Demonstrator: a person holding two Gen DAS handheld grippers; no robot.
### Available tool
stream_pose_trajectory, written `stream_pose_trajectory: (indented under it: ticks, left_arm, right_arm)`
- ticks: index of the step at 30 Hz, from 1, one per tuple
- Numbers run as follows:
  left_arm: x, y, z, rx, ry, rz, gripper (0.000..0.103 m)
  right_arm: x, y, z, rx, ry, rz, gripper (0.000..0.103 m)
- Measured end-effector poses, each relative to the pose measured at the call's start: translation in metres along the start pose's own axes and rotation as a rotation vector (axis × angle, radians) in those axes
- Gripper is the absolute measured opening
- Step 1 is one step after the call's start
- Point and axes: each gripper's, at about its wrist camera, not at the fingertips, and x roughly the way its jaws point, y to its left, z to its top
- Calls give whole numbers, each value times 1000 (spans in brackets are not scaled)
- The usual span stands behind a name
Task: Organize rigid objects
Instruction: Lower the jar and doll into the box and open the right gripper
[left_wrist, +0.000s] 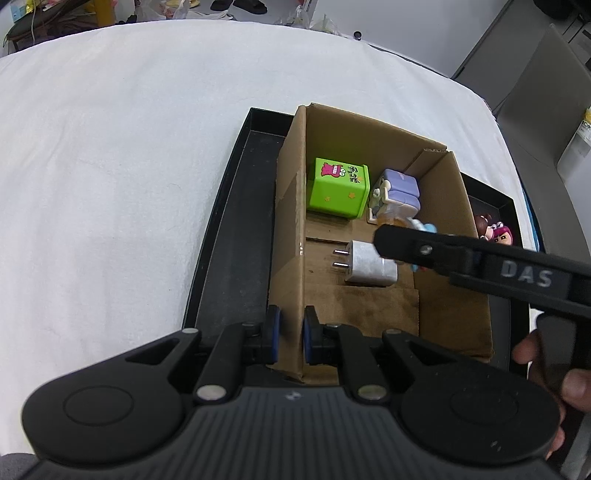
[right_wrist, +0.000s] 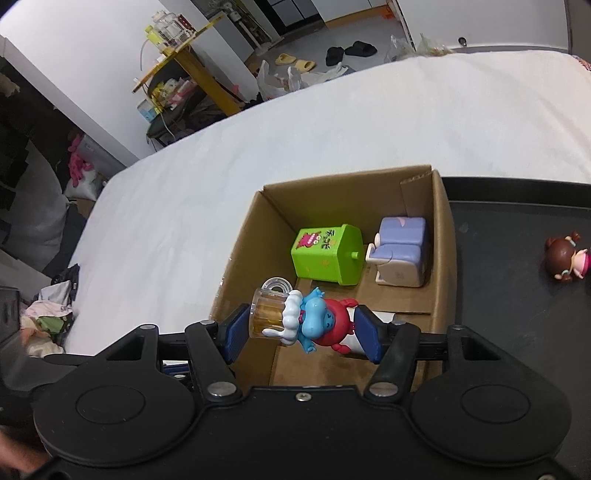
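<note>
A cardboard box (left_wrist: 291, 236) stands on a black tray (left_wrist: 229, 236) on the white table. Inside lie a green cube toy (left_wrist: 338, 186), a lilac block toy (left_wrist: 399, 192) and a white plug adapter (left_wrist: 369, 264). My left gripper (left_wrist: 291, 341) is shut on the box's left wall. My right gripper (right_wrist: 303, 332) is shut on a blue and red figurine holding a beer mug (right_wrist: 306, 319), just above the box's near part (right_wrist: 243, 258). The green cube (right_wrist: 327, 254) and lilac block (right_wrist: 402, 251) also show in the right wrist view. The adapter is mostly hidden there.
A small doll with brown hair and pink clothes (right_wrist: 565, 260) lies on the tray (right_wrist: 517, 258) right of the box; dolls (left_wrist: 495, 229) also show in the left wrist view. The white table (left_wrist: 129, 147) stretches left and beyond. Room clutter lies past the table edge.
</note>
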Motion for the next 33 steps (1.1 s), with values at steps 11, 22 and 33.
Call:
stream_pose_trajectory:
  ticks: [11,22,33]
  left_arm:
    - [1,1,0,-1,-3,2,11]
    - [0,-1,-3,-4,-11,11,11]
    - [-1,-1,-3,-10,-15,12,11]
  right_arm:
    - [8,9,-1,-31,-8,-44,60]
    - [-5,0,6,36,-24,34,62]
    - [-37,-2,9,22,-36,53,62]
